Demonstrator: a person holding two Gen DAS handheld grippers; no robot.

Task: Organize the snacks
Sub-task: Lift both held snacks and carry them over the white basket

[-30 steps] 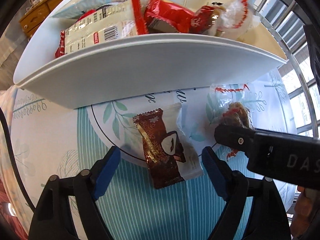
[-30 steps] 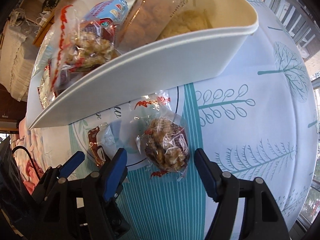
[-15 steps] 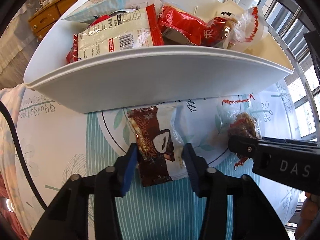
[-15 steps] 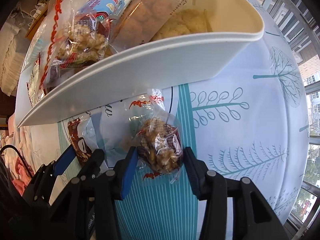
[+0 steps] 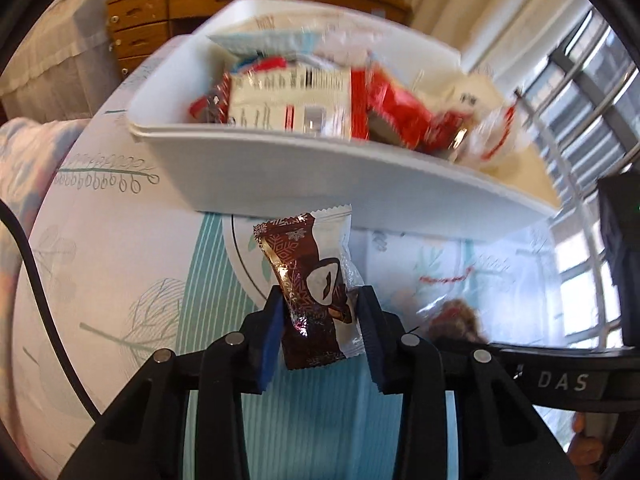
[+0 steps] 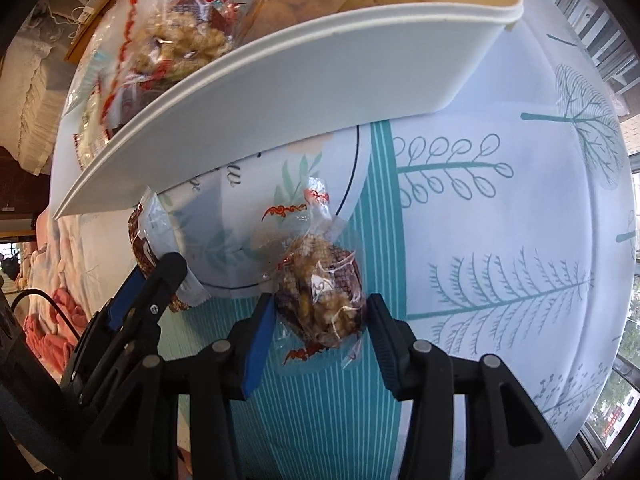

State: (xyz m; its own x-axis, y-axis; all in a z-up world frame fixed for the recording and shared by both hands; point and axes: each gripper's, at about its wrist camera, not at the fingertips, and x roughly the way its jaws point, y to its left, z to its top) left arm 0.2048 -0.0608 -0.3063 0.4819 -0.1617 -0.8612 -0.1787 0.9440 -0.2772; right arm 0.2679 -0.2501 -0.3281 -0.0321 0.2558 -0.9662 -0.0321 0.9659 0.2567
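Leaf-print tablecloth [image 6: 500, 240]; white bin [image 5: 320, 176]; wooden drawers [image 5: 152, 24].

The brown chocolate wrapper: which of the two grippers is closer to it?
Left. The left gripper is shut on the chocolate wrapper, which sticks up between its fingers. The right gripper is off to the wrapper's right, clamped on the clear nut bag.

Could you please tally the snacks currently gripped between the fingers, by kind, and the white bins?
Brown-and-white chocolate wrapper, in the left gripper: 1
Clear bag of nut clusters, in the right gripper: 1
White bin already holding snacks: 1
Total: 3
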